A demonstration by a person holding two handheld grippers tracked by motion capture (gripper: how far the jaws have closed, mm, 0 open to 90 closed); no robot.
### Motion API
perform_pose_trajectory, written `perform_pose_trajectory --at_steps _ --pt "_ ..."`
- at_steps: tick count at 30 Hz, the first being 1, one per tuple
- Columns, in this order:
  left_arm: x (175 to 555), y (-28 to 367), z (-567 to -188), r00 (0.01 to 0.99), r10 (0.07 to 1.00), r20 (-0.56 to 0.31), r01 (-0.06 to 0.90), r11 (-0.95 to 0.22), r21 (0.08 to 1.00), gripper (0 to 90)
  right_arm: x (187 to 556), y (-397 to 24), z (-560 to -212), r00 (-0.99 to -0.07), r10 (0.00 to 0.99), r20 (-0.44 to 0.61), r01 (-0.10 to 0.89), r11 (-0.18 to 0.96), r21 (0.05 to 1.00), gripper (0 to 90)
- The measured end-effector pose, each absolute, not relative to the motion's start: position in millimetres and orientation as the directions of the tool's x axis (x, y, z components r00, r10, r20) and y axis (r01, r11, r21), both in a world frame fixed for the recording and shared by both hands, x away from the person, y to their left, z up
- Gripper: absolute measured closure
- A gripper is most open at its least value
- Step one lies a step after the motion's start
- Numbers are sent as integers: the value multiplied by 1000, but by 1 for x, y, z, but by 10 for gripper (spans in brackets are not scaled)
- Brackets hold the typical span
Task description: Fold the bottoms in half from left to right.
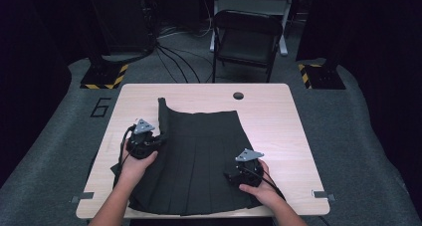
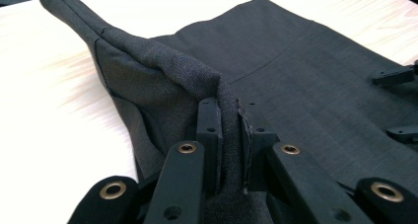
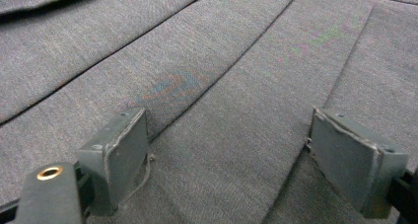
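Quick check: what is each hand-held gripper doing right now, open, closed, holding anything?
Left hand-held gripper: closed on a raised fold at the edge of the dark pleated skirt.
Right hand-held gripper: open, jaws wide apart over the skirt's pleats, gripping nothing.

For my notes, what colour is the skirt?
The skirt is dark charcoal grey with pleats, clearest in the right gripper view.
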State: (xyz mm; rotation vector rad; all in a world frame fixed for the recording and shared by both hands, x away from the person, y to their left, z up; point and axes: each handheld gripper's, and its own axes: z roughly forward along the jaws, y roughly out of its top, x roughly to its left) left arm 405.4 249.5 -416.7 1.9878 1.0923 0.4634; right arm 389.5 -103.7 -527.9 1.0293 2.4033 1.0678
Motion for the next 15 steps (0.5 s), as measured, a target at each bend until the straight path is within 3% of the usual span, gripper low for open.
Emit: perform_pose_trajectory --at_steps 15 --pt "406 214 -409 613 788 -44 505 -348 790 813 390 -104 -528 -694 720 -2 481 466 743 153"
